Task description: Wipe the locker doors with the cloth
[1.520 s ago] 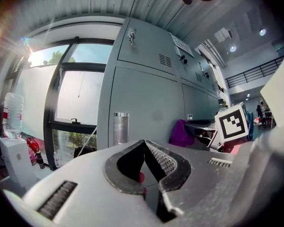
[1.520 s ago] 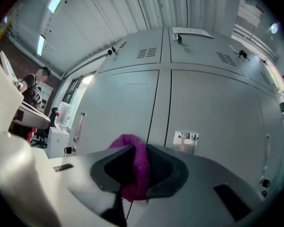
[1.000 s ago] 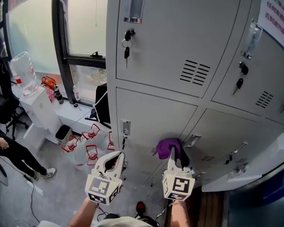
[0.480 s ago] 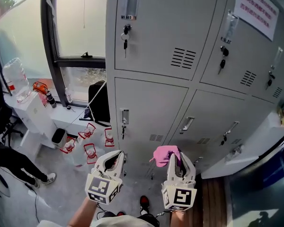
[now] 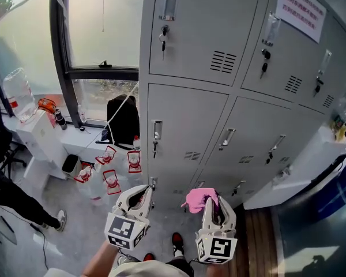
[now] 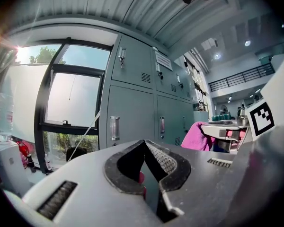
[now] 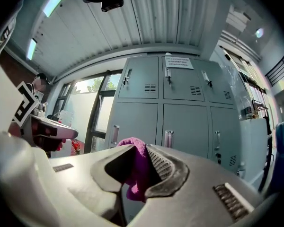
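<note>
Starting at your left, the tall dark-framed window (image 5: 98,33) and the white water dispenser with its clear bottle (image 5: 20,105) are no part of the job, so keep your attention off that side. Your left gripper (image 5: 145,190) is held low in front of you. In the left gripper view its jaws meet at the tips with nothing between them, so it is only along for the ride. Hold it away from the doors so it cannot knock a handle.

Ahead stands the bank of grey metal locker doors (image 5: 187,126), and neither gripper touches it. Just right of centre, the bunched pink cloth (image 5: 197,198) sits at the tip of your right gripper (image 5: 213,197), whose jaws are clamped on a fold of it, with the rest spilling out in front. The cloth hangs in front of the lowest row of doors but is not on them.

The wipe looks not yet begun. Bring the loose pink bulk to the panel first, so fabric meets the paint rather than a jaw. Press lightly and run long overlapping strokes across one door before moving on. Ease round the silver pull handles (image 5: 228,138) and the keys hanging in the upper locks (image 5: 162,44). Skirt the white paper notice (image 5: 301,7) on the upper right door so that you do not lift it.
</note>
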`<state>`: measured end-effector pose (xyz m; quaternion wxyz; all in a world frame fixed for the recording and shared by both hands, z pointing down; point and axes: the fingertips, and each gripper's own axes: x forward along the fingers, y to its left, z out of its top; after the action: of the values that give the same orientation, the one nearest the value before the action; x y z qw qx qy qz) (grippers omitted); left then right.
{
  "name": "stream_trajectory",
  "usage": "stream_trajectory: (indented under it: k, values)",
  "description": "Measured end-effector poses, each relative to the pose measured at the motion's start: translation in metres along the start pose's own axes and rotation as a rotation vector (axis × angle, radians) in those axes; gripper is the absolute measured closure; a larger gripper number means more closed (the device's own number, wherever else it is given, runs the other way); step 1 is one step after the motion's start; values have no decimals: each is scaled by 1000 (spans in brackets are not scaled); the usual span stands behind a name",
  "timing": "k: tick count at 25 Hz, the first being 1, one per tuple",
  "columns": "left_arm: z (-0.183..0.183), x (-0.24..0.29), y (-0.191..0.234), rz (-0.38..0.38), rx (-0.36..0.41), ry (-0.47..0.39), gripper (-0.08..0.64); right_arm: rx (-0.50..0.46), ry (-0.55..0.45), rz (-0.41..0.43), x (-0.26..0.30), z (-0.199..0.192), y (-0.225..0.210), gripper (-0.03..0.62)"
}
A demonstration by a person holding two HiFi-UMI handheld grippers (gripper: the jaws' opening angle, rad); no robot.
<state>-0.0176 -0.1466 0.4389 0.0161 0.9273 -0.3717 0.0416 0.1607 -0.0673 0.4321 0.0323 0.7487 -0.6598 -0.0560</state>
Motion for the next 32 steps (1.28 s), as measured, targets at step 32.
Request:
stream_trajectory:
  k: [32]
  values:
    - [0,-3,-4,52,-1,9,537,-5,31,45,1,-14,-5,515]
